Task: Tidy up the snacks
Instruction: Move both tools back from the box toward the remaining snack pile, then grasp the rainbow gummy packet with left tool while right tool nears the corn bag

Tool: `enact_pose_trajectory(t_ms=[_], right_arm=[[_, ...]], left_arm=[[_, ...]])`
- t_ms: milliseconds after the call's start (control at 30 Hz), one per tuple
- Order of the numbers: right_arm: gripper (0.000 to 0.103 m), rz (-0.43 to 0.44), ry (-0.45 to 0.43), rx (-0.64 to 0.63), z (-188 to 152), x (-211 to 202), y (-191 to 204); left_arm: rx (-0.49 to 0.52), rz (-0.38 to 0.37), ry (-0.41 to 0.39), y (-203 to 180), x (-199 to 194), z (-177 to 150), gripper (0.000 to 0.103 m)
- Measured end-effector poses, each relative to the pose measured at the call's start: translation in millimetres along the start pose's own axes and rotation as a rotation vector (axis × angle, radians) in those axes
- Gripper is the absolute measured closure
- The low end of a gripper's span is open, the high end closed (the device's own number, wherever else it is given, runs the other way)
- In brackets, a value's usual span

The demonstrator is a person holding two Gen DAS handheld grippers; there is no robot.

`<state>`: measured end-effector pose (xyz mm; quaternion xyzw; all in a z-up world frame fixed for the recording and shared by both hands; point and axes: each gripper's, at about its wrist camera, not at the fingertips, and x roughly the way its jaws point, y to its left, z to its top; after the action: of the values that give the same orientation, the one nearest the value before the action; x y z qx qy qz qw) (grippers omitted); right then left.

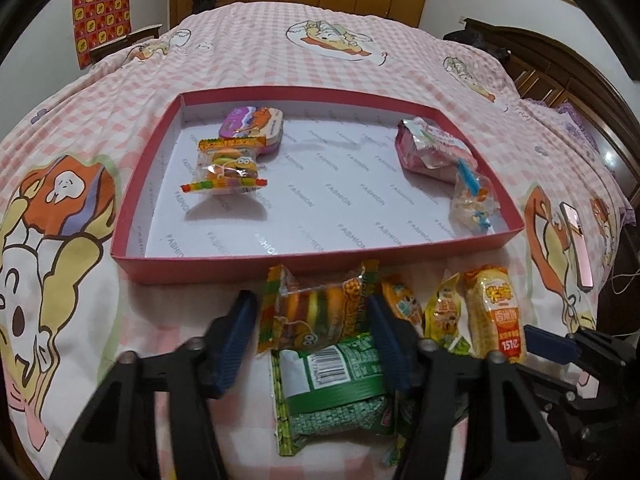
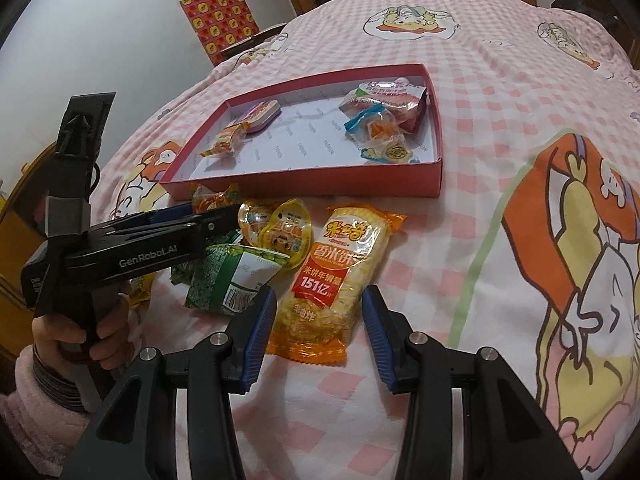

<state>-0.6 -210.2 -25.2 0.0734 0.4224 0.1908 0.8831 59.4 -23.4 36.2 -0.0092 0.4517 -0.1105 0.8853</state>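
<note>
Green packet (image 1: 340,392) nearest, under left gripper (image 1: 314,340); burger-gummy pack (image 1: 316,312) sits between its jaws — right pad at wrapper edge, left pad apart, so we judge no grip yet. Pack's long axis runs across jaws. Red tray (image 1: 200,266) just beyond. Right gripper (image 2: 318,334) half-open, straddling rice-cracker bag's (image 2: 340,276) near end — untouched.

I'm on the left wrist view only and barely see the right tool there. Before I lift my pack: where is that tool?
Observer: The right tool straddles the near end of the rice cracker pack, jaws open, with a gap on both sides.
Operator: Anything crowding it?
Observer: Yes. A corner of the green pack lies right beside its left finger; I cannot tell whether they touch.
</note>
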Motion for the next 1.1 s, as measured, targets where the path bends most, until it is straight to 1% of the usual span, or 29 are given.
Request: enact_pose_trajectory(t_ms=[33,100,200,433,567,800,1100], right_arm=[[0.057,-0.001,0.000,0.000,0,0,0],[0.057,-0.002,0.001,0.001,0,1,0],[0.057,-0.002,0.004,0.007,0,1,-1],[0.057,0.002,0.021,0.027,0,4,-2],[0.057,-0.003,0.025,0.023,0,5,-1],[0.057,-0.014,0.041,0.025,0,12,2],[0.054,-0.069,0.036,0.029,7,25,6]], left_arm=[[0.002,-0.009,0.001,0,0,0,0.054],[0.009,-0.011,-0.005,-1,-1,-1,0.060],[0.021,-0.011,-0.013,-2,-4,-3,0.064],[-0.006,-0.013,-0.031,6,-14,-5,0.065],[-0.034,-0.018,-0.042,15,-21,-6,0.065],[-0.055,-0.029,-0.053,22,-27,-9,0.065],[-0.063,-0.039,-0.061,26,-30,-11,0.065]])
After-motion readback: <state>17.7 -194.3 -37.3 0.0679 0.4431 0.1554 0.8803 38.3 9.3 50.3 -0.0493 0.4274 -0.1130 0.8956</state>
